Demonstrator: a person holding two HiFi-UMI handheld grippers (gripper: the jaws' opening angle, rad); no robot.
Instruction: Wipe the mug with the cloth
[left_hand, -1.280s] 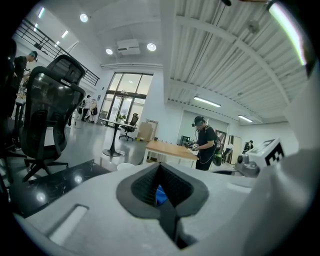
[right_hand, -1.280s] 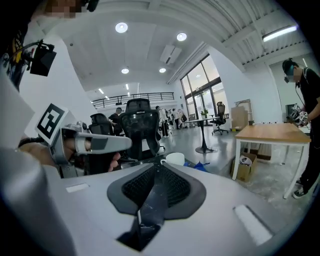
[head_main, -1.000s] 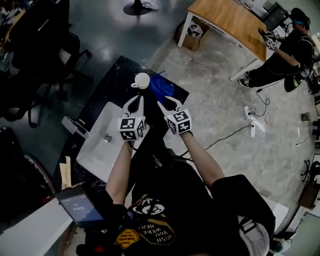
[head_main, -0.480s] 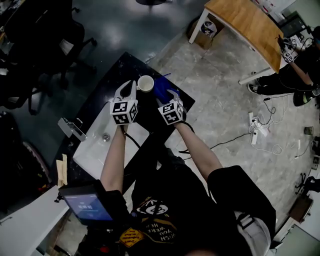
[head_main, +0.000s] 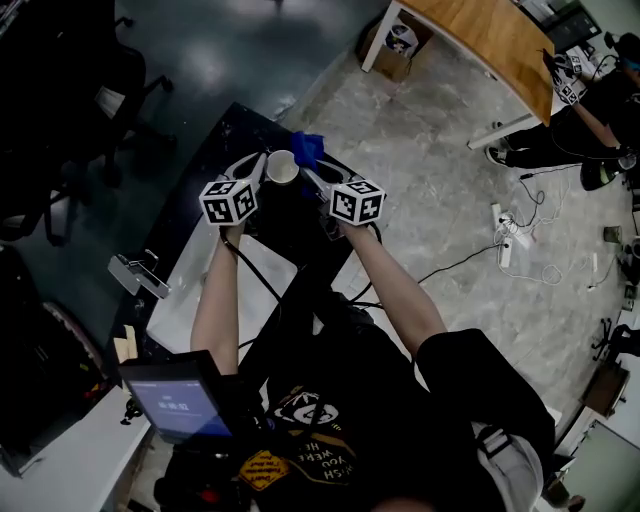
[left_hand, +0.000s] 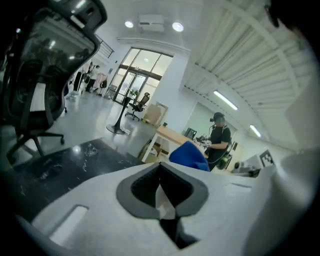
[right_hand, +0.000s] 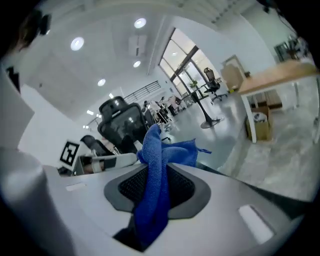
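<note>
Head view: mug (head_main: 282, 166) and cloth (head_main: 307, 147) near the countertop (head_main: 222, 142) edge; floor (head_main: 430, 150) beyond.

The cloth (right_hand: 155, 175) is blue, with a nubbly, matt, microfibre-like pile; the mug (head_main: 282, 167), upper centre of the head view, looks pale, smooth and ceramic-like; the counter (head_main: 240, 130) under it is dark, veined stone with a polished sheen; the left gripper (left_hand: 160, 167) has a matt light-grey plastic shell, its pads (left_hand: 142, 190) dark and finely ribbed; the table (head_main: 480, 40), upper right, is bare wood; the floor (head_main: 430, 170) is pale and mottled there, glossy at upper left.
</note>
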